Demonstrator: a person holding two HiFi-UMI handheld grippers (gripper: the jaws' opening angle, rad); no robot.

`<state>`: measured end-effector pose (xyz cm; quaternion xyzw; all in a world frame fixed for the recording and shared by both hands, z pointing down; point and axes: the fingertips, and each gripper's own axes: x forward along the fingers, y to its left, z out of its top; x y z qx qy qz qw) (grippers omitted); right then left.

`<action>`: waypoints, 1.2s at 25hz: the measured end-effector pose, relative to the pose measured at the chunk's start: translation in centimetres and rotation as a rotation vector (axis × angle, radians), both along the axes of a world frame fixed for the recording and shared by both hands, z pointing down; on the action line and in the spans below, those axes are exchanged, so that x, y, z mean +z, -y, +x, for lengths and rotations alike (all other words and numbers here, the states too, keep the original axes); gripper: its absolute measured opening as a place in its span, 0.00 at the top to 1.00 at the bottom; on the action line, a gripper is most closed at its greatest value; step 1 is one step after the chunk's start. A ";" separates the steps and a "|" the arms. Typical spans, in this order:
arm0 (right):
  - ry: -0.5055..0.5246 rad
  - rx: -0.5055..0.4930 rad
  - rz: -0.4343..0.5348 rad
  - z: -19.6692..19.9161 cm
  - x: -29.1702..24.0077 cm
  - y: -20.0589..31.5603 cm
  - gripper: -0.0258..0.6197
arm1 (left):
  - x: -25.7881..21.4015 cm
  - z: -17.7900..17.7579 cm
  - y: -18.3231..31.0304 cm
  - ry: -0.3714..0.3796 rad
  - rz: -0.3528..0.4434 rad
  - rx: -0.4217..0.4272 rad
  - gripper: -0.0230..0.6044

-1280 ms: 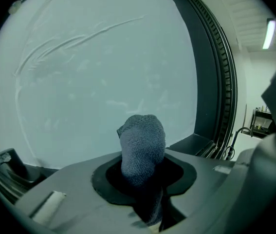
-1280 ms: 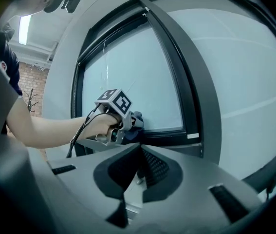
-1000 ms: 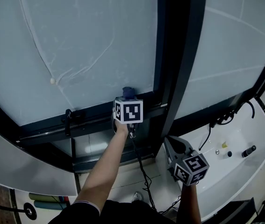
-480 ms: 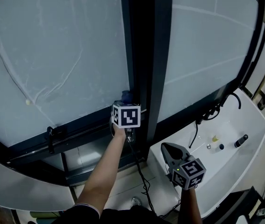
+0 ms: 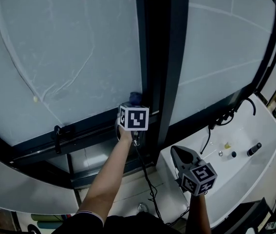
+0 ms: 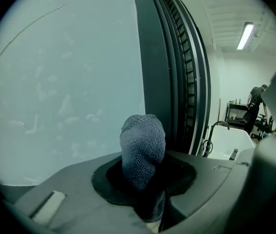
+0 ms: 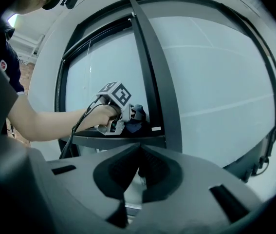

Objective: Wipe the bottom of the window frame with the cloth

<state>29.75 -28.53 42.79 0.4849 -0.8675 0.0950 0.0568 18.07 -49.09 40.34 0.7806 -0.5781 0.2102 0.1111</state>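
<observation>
My left gripper (image 5: 134, 101) is shut on a blue-grey cloth (image 6: 142, 155) that sticks up between its jaws. In the head view the cloth (image 5: 135, 97) rests on the bottom of the dark window frame (image 5: 86, 133), right at the foot of the vertical mullion (image 5: 159, 57). The right gripper view shows the left gripper (image 7: 137, 114) and the cloth (image 7: 134, 124) on the sill beside that mullion. My right gripper (image 5: 179, 153) hangs lower right, off the frame, jaws shut with nothing between them.
A black latch (image 5: 57, 132) sits on the frame at the left. A white sink (image 5: 235, 169) with a black tap (image 5: 245, 104) and small items stands at the right. A cable (image 5: 145, 174) trails from the left gripper. A person (image 6: 255, 106) stands far off.
The left gripper and cloth have slid right along the bottom frame from the pane's lower edge up to the mullion. The right gripper has stayed low by the sink.
</observation>
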 end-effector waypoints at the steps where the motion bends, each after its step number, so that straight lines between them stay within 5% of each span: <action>1: -0.001 -0.009 0.001 -0.3 -0.1 0.0 0.96 | 0.0 -0.6 -0.2 0.002 -0.003 -0.007 0.77; 30: 0.015 -0.292 0.023 -13.9 -0.6 -1.4 0.96 | 0.4 -24.2 -7.7 0.002 0.009 -0.389 0.77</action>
